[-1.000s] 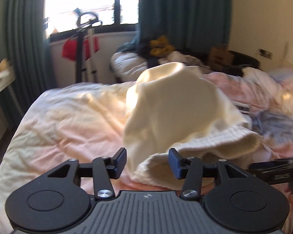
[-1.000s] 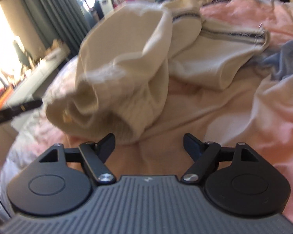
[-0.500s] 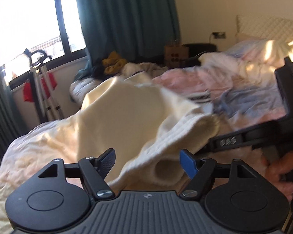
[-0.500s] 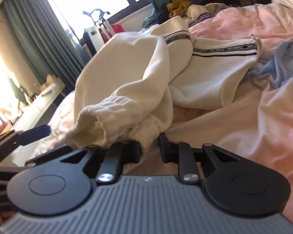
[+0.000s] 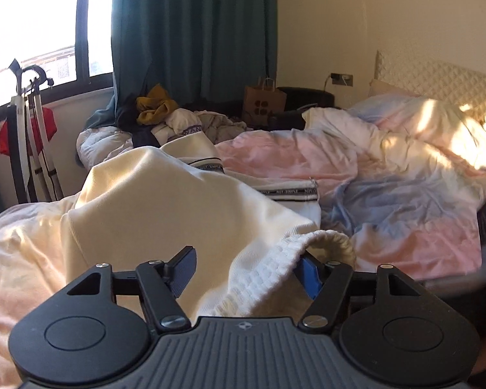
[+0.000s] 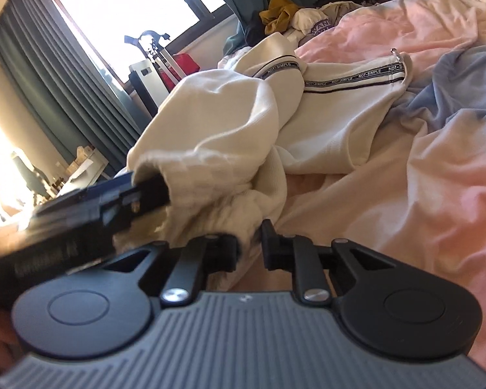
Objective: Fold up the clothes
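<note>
A cream sweatshirt [image 5: 184, 207] with a dark lettered stripe lies bunched on the bed; it also shows in the right wrist view [image 6: 230, 123]. My left gripper [image 5: 246, 269] is open, with the ribbed cuff [image 5: 275, 265] lying between its fingers and over the right one. My right gripper [image 6: 249, 249] is nearly closed on a fold of the ribbed cuff [image 6: 230, 214]. The left gripper's finger also shows in the right wrist view [image 6: 139, 191], pushed into the cuff opening.
The bed has a pink, blue and cream duvet [image 5: 388, 194] with pillows at the headboard. A heap of clothes [image 5: 165, 113] and a paper bag [image 5: 264, 100] lie beyond the bed by the teal curtain. A stand [image 5: 29, 136] is by the window.
My right gripper went from open to closed on the cuff. My left gripper moved in so the cuff now lies between its fingers. The sweatshirt's raised part has dropped lower.
</note>
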Tool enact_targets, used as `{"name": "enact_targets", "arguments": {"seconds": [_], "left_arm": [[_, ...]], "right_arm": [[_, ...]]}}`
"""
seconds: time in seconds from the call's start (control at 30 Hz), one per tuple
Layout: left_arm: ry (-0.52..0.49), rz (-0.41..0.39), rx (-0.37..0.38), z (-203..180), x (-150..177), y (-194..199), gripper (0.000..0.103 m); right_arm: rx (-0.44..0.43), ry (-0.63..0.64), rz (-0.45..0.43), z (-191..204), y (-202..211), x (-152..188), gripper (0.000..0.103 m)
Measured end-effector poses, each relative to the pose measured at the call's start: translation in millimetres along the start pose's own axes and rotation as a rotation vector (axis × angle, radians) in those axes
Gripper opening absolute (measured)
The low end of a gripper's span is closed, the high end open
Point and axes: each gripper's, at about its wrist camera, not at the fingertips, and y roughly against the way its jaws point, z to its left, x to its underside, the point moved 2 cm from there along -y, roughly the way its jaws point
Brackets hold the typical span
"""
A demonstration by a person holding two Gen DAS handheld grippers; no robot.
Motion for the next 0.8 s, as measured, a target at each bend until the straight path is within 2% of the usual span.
{"name": "enact_targets", "arguments": {"seconds": [0.1,0.13,0.17,0.2,0.3,0.37,0.57,0.67,0.8], "left_arm": [[0.063,-0.028,0.015,6.3,-16.5,-9.8,0.059],[0.104,-0.028,0.010,10.6,-24.9,-13.3,0.043],[0.150,-0.024,0.002,15.6,-33.9,-16.7,0.019],[0.196,-0.021,-0.006,20.6,-43.0,-20.2,0.017],[0.315,-0.056,-0.065,43.7,-74.9,-16.0,0.011],[0.346,-0.094,-0.127,68.6,-93.2,1.7,0.008],[0.436,-0.204,-0.321,150.7,-146.8,61.8,0.008],[0.515,-0.231,-0.398,208.0,-171.2,91.2,0.007],[0.571,-0.168,-0.495,275.8,-138.8,83.4,0.007]], "right_arm": [[-0.011,0.025,-0.007,4.0,-0.4,1.8,0.018],[-0.016,0.035,-0.009,5.8,-0.2,2.3,0.018],[-0.028,0.046,-0.013,8.5,0.7,3.4,0.018],[-0.038,0.057,-0.019,10.2,1.8,4.4,0.018],[-0.053,0.106,-0.044,18.6,5.3,5.9,0.017],[-0.086,0.139,-0.064,28.7,11.8,4.5,0.016],[-0.297,0.182,-0.134,83.0,48.9,1.2,0.016],[-0.387,0.173,-0.135,116.4,46.4,-3.8,0.016],[-0.527,0.149,-0.127,169.1,19.1,-5.6,0.016]]}}
